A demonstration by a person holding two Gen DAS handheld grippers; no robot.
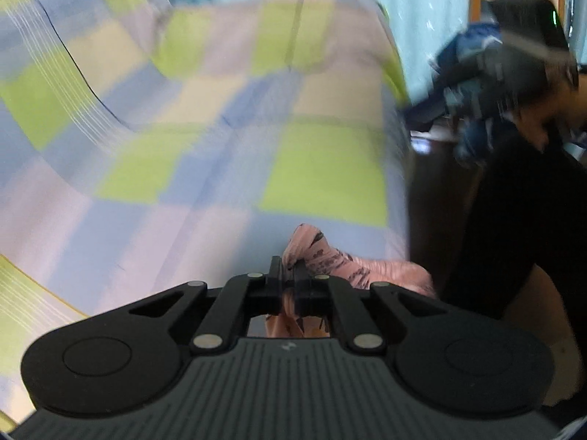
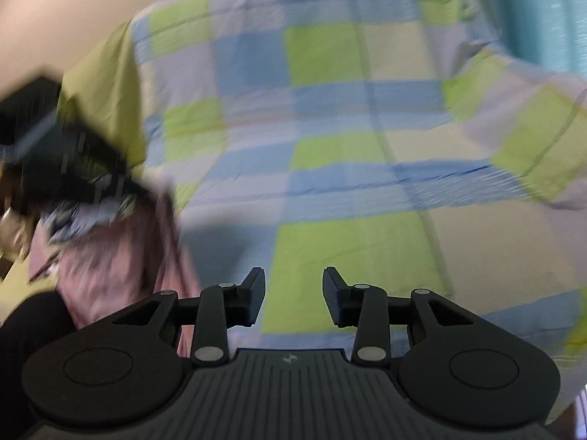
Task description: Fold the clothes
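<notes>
Pink garment (image 1: 332,256), printed with dark markings, sits bunched between the fingers of the left hand-held gripper (image 1: 290,269), whose jaws are pressed tight together on a fold of the cloth. More of the pink fabric spills out to the right of the fingers and hangs below them, over the near edge of a bed covered by a checked sheet (image 1: 205,154) of blue, lime green and pale squares. From the left wrist view the right hand-held gripper (image 1: 488,84) shows as a dark, blurred shape up at the right, held in front of a turquoise curtain (image 1: 433,11); a person in dark clothing (image 1: 521,227) fills the right edge of that view.

From the right wrist view the right hand-held gripper (image 2: 293,286) has its jaws standing well apart with nothing between them, only the checked sheet (image 2: 330,110) showing through the gap. It hangs above the bed, apart from the cloth. At the left of this view the pink garment (image 2: 121,256) droops in a loose, blurred mass from the left hand-held gripper (image 2: 73,161), which appears as a dark smear above it. Some blue-and-white patterned material (image 2: 84,220) shows just under that gripper; what it is cannot be told through the blur. A plain pale wall (image 2: 73,7) lies beyond the bed at upper left, and the turquoise curtain (image 2: 543,11) at upper right
</notes>
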